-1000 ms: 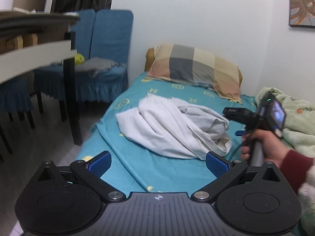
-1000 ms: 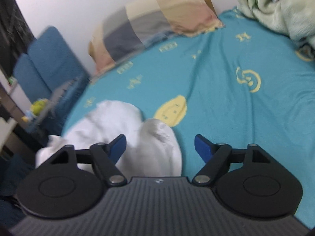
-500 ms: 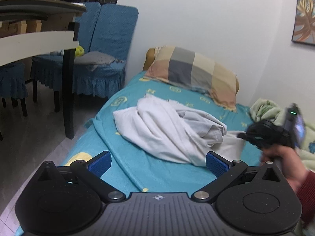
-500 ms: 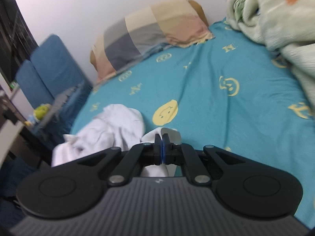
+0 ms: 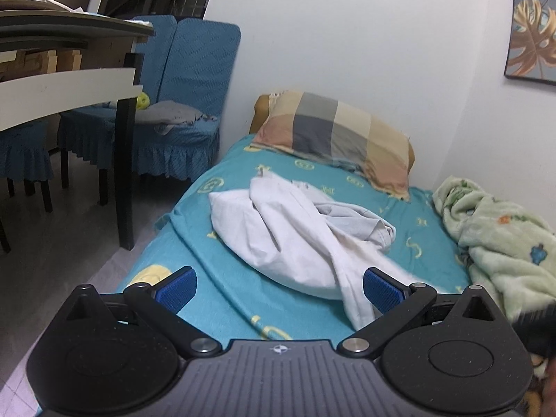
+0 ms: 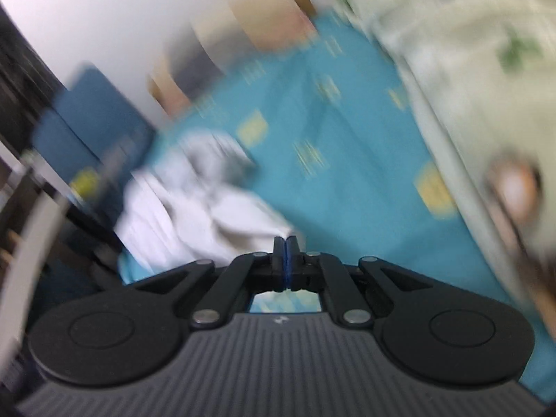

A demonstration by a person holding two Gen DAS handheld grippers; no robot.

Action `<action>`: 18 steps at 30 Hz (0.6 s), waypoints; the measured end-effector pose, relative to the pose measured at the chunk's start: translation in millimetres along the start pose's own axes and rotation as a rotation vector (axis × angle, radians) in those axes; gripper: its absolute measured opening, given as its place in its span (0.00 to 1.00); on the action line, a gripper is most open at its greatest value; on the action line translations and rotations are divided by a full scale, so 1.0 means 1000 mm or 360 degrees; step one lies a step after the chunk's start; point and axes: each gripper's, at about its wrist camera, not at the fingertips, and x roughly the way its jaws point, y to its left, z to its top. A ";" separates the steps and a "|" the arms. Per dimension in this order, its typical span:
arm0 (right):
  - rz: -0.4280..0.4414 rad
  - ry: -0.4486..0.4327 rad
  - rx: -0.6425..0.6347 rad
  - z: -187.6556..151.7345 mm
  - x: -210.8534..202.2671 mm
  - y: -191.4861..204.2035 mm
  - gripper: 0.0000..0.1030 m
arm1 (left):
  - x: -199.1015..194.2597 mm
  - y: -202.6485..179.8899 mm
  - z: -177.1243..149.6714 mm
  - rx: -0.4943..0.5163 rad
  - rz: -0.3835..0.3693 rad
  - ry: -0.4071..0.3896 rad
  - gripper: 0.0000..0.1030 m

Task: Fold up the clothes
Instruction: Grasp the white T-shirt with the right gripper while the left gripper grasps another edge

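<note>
The white shirt [image 5: 299,229] is lying in a crumpled heap on the teal bed sheet [image 5: 222,278], roughly mid-bed and a bit toward the near edge, with one long strip of it pulled out toward the lower right. That strip runs right up to the right gripper [image 6: 285,243], whose blue-lined jaws are clamped together, and the fabric seems to end right at the tips, so it looks like it's pinching a corner of the shirt, though the right wrist view is super blurry so I wouldn't swear to how much cloth is in there. That gripper is angled down at the bed. The left gripper [image 5: 279,286] is a different story: jaws spread wide, nothing between them, just hanging over the near end of the bed and tilted gently down toward the heap, with the stretched strip passing just beside its right-hand finger [image 5: 382,290]. Past the shirt there's a checked pillow [image 5: 337,135] up against the wall, and a pale green blanket [image 5: 500,239] bunched along the right side of the bed. Off to the left of the bed are blue covered chairs [image 5: 187,87] with some grey cloth [image 5: 173,113] dumped on a seat, plus a table [image 5: 69,83]. There's a leaf picture [image 5: 531,34] on the wall at the upper right.
</note>
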 end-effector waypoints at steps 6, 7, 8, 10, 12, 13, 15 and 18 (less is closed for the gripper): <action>-0.0069 0.0121 0.0065 -0.011 0.012 -0.015 0.03 | 0.032 -0.013 0.009 0.0046 0.0004 0.0114 0.99; -0.0058 0.0072 0.0018 -0.010 0.009 -0.011 0.05 | 0.042 -0.017 0.013 0.0063 0.0012 0.0127 0.99; -0.0041 0.0017 -0.0034 -0.008 0.008 -0.007 0.05 | 0.053 -0.021 0.018 0.0083 0.0022 0.0138 0.99; -0.0016 -0.0069 -0.0117 -0.006 0.009 0.000 0.05 | 0.084 -0.029 0.033 0.0108 0.0043 0.0157 0.99; -0.0004 -0.0107 -0.0174 0.000 0.016 0.003 0.05 | 0.119 -0.035 0.046 0.0105 0.0043 0.0166 0.97; -0.0003 -0.0119 -0.0193 0.002 0.020 0.004 0.05 | 0.139 -0.037 0.054 0.0111 0.0058 0.0167 0.97; -0.0003 -0.0130 -0.0216 0.006 0.029 0.005 0.05 | 0.180 -0.040 0.068 0.0128 0.0097 0.0166 0.97; 0.0021 -0.0130 -0.0200 0.012 0.044 0.006 0.06 | 0.242 -0.044 0.089 0.0148 0.0160 0.0164 0.97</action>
